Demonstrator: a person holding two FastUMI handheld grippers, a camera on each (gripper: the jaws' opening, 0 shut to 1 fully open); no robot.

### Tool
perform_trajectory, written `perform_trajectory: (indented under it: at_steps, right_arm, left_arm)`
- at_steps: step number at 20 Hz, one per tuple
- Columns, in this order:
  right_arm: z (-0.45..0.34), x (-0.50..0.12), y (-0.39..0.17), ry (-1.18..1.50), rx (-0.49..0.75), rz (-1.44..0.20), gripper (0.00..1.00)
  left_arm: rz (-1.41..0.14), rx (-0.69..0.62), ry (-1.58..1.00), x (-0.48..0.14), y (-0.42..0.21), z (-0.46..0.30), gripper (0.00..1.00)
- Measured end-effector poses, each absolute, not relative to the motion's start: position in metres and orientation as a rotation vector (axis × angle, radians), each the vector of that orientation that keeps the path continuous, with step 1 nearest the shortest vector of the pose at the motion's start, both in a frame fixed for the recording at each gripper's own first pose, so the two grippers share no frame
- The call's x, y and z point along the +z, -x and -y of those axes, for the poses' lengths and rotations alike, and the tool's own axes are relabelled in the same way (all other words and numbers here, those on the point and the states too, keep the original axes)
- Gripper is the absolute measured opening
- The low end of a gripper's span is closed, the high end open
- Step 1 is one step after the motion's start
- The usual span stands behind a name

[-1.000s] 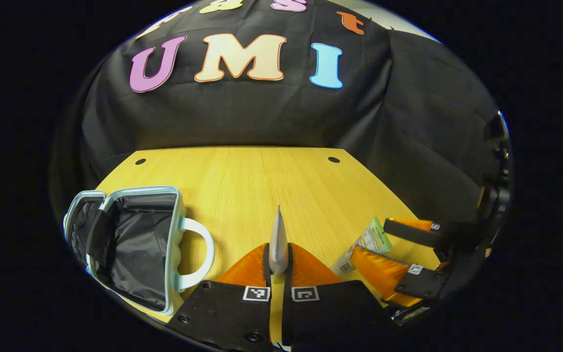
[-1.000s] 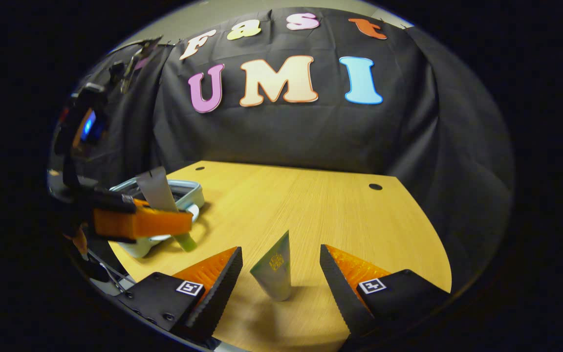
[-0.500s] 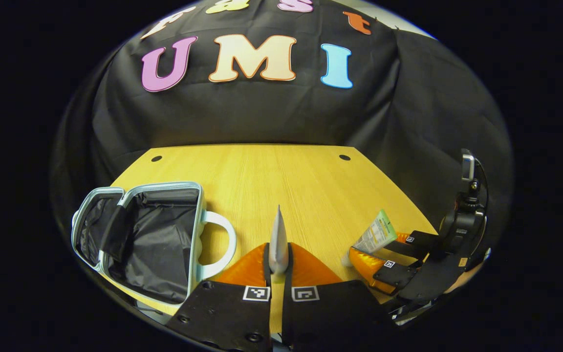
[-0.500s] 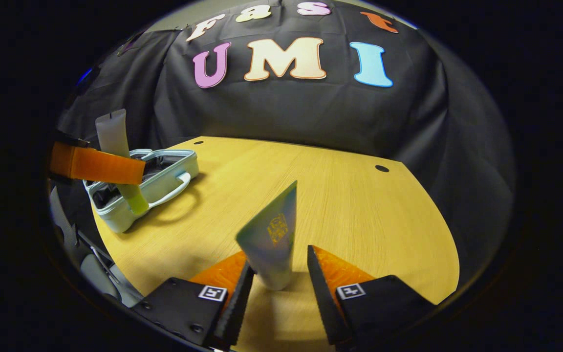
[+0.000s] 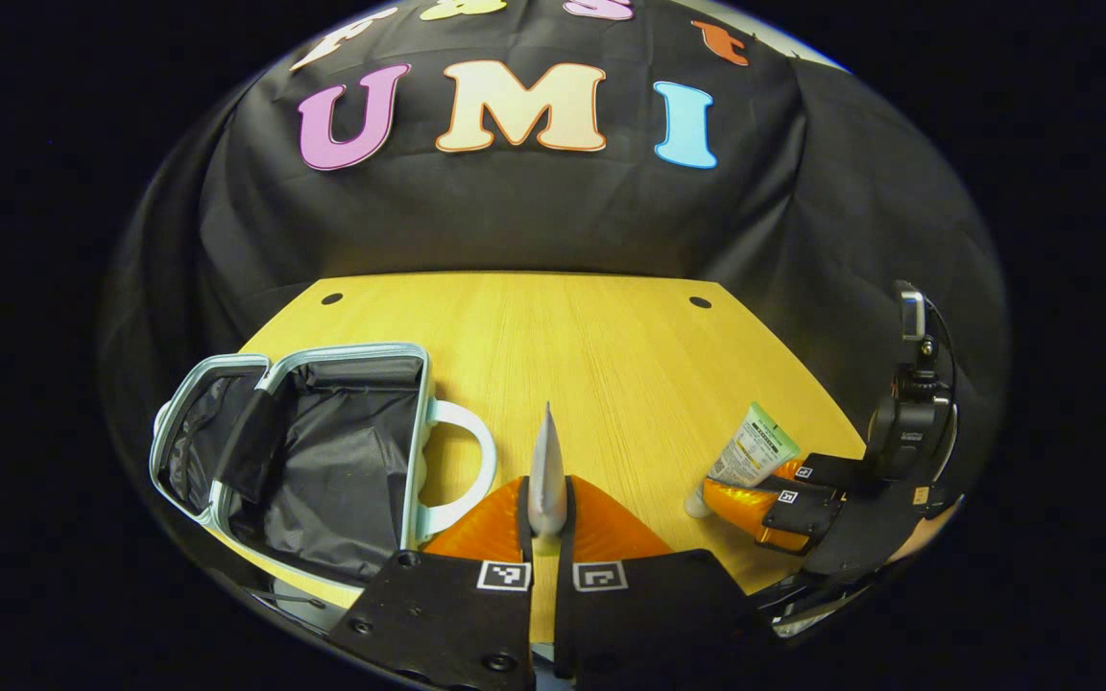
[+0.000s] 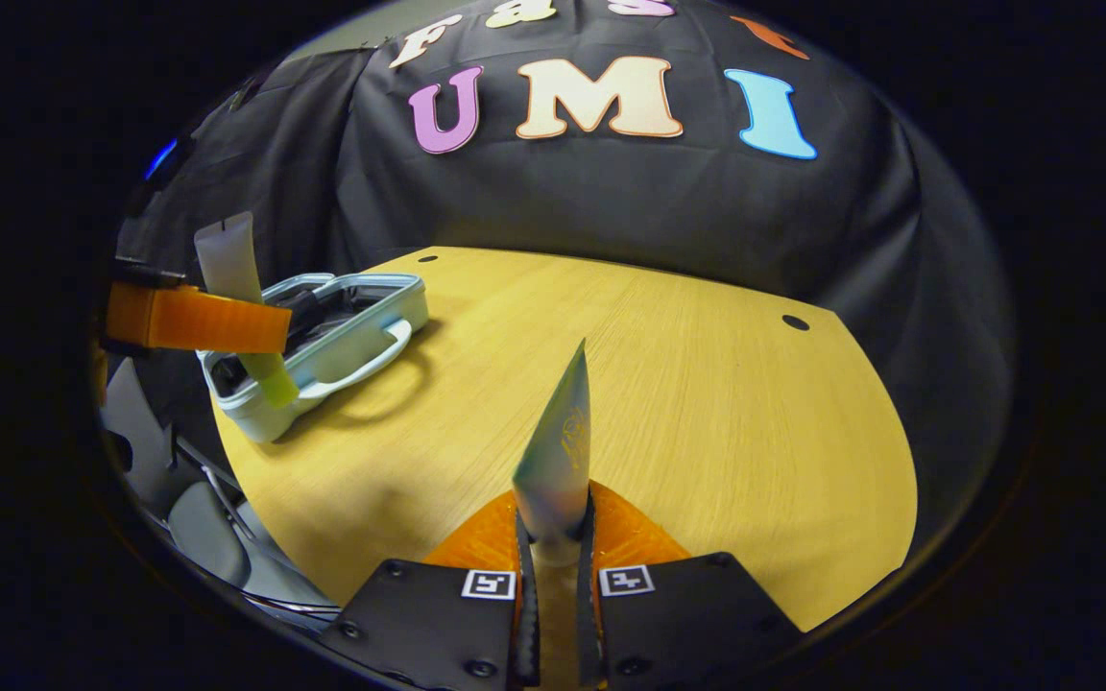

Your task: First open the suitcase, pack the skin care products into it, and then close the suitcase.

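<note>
Currently your left claw [image 5: 545, 509] pinches a grey-white squeeze tube [image 5: 546, 470]; your right claw [image 6: 555, 537] clamps a pale green-white tube [image 6: 558, 451]; the light-blue hard-shell suitcase [image 5: 323, 451] lies open on the wooden bench [image 5: 591, 355].

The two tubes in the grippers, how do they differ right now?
The pale tube in the left gripper is plain with a yellow-green lower end; the green-topped tube in the right gripper is white and carries print. The pale tube is held near the open suitcase; the green-topped tube is out over the bare table, far from it. Shared: each is clamped between shut fingers, flat crimped end up.
</note>
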State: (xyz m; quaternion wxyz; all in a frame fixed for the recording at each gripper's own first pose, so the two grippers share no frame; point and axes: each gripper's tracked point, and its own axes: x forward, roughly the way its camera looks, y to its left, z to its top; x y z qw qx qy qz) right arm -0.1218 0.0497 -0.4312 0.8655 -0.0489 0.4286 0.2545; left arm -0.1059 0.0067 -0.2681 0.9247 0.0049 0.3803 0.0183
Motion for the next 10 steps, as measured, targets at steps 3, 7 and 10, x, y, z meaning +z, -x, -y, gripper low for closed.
perform_trajectory:
  at_steps: [3, 7, 10]
  right_arm:
    - [-0.06, -0.419, 0.122, 0.095, 0.544, -0.899, 0.17]
    - [-0.076, -0.392, 0.115, 0.046, 0.555, -0.89, 0.17]
    - [-0.095, -0.373, 0.113, 0.022, 0.562, -0.88, 0.17]
  left_arm:
    - [-0.789, 0.064, -0.028, -0.264, 0.111, -0.023, 0.01]
    - [-0.816, 0.113, -0.017, -0.263, 0.123, -0.059, 0.01]
    - [-0.834, 0.151, -0.025, -0.263, 0.127, -0.095, 0.01]
